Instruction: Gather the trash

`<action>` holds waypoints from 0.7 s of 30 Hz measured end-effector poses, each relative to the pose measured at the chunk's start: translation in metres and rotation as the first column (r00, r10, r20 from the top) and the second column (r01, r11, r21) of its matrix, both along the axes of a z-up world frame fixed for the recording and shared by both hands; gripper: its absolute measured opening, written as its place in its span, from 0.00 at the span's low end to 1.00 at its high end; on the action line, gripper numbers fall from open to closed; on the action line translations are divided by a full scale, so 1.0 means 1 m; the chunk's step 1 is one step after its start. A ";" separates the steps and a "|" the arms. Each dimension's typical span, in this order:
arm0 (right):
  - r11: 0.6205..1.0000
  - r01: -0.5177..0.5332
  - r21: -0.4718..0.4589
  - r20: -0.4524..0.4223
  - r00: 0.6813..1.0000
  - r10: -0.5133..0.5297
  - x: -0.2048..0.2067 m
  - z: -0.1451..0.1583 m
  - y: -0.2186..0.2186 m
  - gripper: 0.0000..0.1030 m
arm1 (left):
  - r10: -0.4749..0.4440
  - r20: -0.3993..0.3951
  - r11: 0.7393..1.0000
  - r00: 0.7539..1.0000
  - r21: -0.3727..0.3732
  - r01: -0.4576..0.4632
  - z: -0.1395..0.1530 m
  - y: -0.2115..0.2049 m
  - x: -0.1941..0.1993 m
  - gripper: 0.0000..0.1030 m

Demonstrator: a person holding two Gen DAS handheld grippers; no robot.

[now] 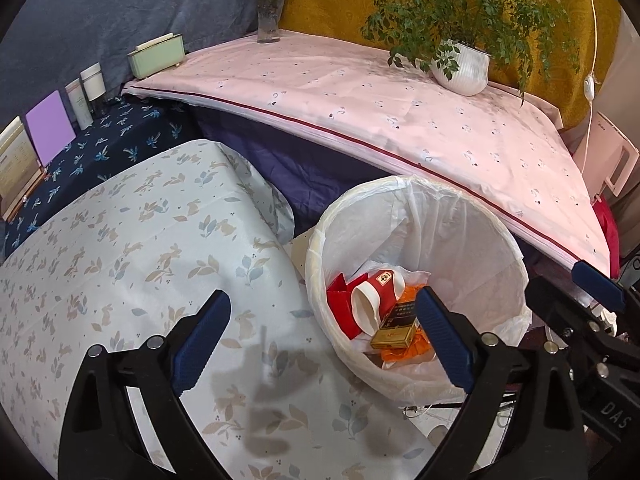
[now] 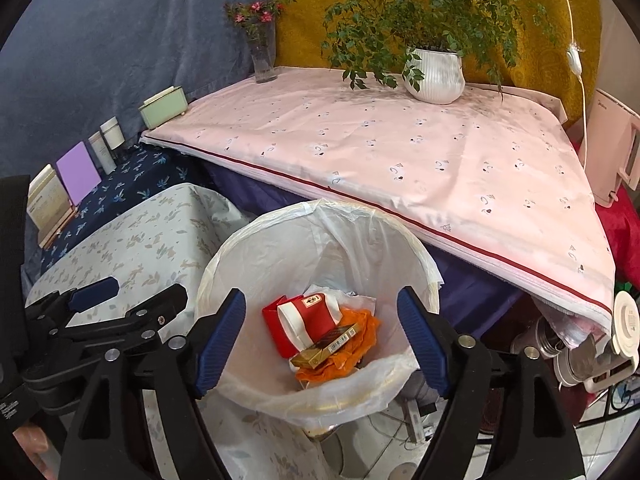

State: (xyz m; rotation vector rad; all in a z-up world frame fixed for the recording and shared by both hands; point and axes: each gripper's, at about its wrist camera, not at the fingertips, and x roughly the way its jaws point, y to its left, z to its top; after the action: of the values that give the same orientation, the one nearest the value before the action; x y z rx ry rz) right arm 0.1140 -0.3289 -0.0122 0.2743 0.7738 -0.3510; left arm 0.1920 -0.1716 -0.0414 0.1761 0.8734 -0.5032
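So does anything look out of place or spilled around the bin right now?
Nothing stands out. The red paper cup, gold box and orange wrapper all lie inside the lined bin; no litter shows on the tables.

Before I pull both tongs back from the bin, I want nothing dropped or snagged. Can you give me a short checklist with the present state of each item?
1. Left tongs empty and open: ok.
2. Right tongs empty and open: ok.
3. Trash inside the bin, meaning the red paper cup, gold box and orange wrapper: ok.
4. Bag liner folded over the rim: ok.
5. Rabbit-print tablecloth free of trash: ok for the part in view.
6. Floor around the bin free of trash: cannot tell.
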 end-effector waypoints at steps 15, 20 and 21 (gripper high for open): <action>0.995 -0.061 -0.081 -0.038 0.998 0.058 -0.035 0.013 0.025 0.83 | 0.068 0.022 0.998 0.997 0.013 -0.068 0.004 0.027 -0.035 0.90; 0.991 -0.084 -0.104 -0.045 0.996 0.080 -0.045 0.013 0.033 0.87 | 0.091 0.025 0.996 0.996 0.018 -0.091 0.003 0.036 -0.045 0.90; 0.990 -0.088 -0.108 -0.043 0.996 0.083 -0.046 0.014 0.034 0.87 | 0.096 0.026 0.995 0.995 0.019 -0.096 0.003 0.037 -0.048 0.90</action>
State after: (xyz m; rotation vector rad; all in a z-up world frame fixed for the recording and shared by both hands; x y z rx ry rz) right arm 0.0675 -0.2948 0.0014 0.1309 0.7991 -0.3174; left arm 0.1438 -0.1342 -0.0389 0.1580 0.8585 -0.4019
